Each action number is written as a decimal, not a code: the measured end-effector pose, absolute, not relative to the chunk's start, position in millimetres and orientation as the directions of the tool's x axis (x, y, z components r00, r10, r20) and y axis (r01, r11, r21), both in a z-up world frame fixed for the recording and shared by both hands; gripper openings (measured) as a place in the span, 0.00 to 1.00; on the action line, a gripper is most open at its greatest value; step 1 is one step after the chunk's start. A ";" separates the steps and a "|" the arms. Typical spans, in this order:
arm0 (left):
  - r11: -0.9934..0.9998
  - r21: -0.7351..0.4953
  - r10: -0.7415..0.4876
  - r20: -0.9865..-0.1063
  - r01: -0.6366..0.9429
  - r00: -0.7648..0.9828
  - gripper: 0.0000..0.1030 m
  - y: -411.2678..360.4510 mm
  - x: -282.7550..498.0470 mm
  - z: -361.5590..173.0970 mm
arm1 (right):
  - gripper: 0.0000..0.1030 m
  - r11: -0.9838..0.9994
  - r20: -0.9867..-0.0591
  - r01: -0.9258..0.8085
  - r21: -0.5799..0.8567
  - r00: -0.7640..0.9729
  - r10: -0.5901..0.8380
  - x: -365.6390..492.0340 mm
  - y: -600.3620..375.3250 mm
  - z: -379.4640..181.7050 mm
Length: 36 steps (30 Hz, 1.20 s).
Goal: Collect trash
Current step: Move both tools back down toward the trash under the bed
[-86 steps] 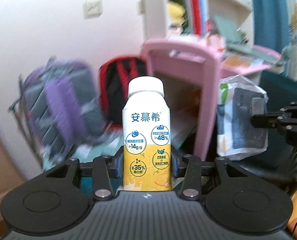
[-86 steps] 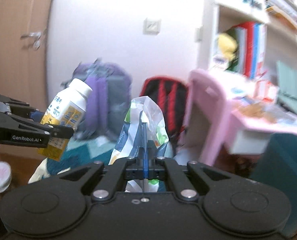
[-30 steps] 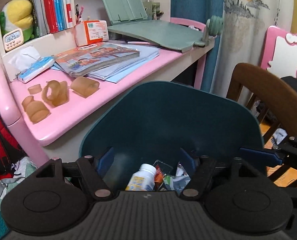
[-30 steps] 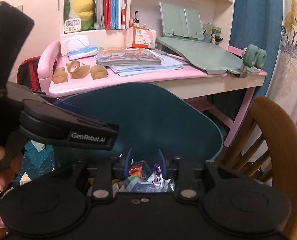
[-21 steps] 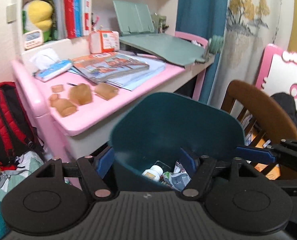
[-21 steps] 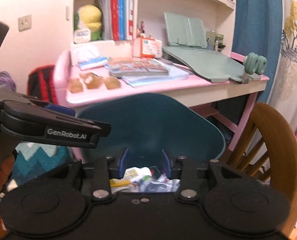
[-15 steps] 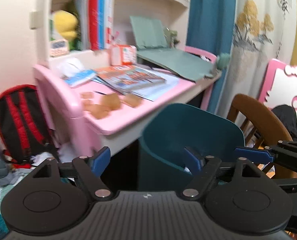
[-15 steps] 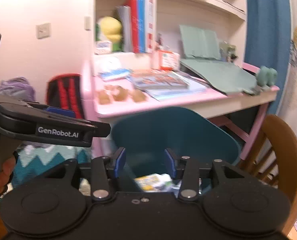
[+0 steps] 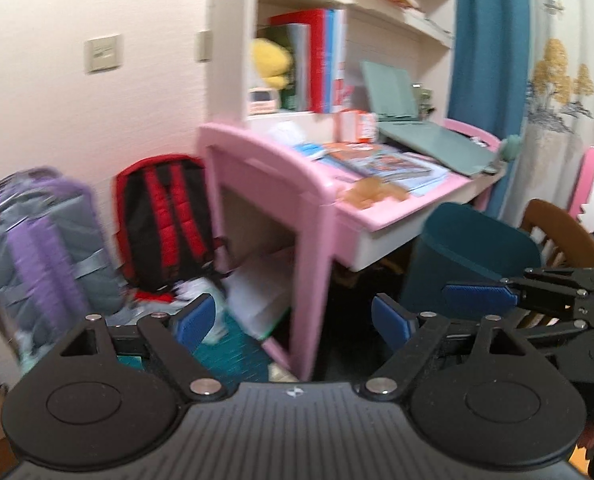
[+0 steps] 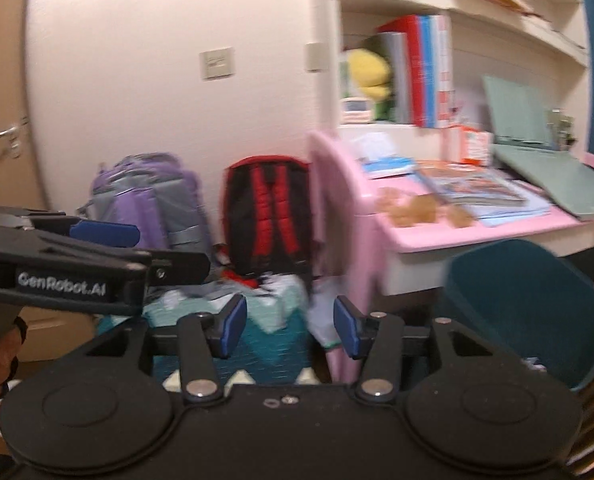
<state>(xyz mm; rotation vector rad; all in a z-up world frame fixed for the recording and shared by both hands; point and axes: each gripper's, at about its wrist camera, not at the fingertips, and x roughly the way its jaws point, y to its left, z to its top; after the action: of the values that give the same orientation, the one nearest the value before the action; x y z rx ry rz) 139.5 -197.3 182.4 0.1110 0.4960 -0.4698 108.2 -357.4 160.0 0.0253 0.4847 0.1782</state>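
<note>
Since a second ago you have swung both views off the teal trash bin [image 9: 473, 256], which now sits at the right under the pink desk [image 9: 297, 184] rather than straight ahead, its contents almost hidden. Your purple backpack [image 10: 149, 196] and red-and-black backpack [image 10: 269, 212] lean against the wall. Your left gripper [image 9: 293, 316] has just been opening and stands spread wide with nothing between its pads. Your right gripper [image 10: 289, 324] has likewise just been opening, spread and empty. Both pictures are blurred.
</note>
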 end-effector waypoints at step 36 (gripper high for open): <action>0.998 -0.050 -0.030 -0.873 -0.029 0.487 0.98 123.0 233.6 -171.3 | 0.48 0.835 -0.796 -0.539 0.108 0.456 0.398 231.7 -105.0 -155.3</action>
<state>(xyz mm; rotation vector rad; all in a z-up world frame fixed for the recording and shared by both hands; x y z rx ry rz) 233.7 123.0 -171.3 -0.0611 1.0627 -0.0004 231.7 -105.0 -155.3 -0.1682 0.9324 0.5810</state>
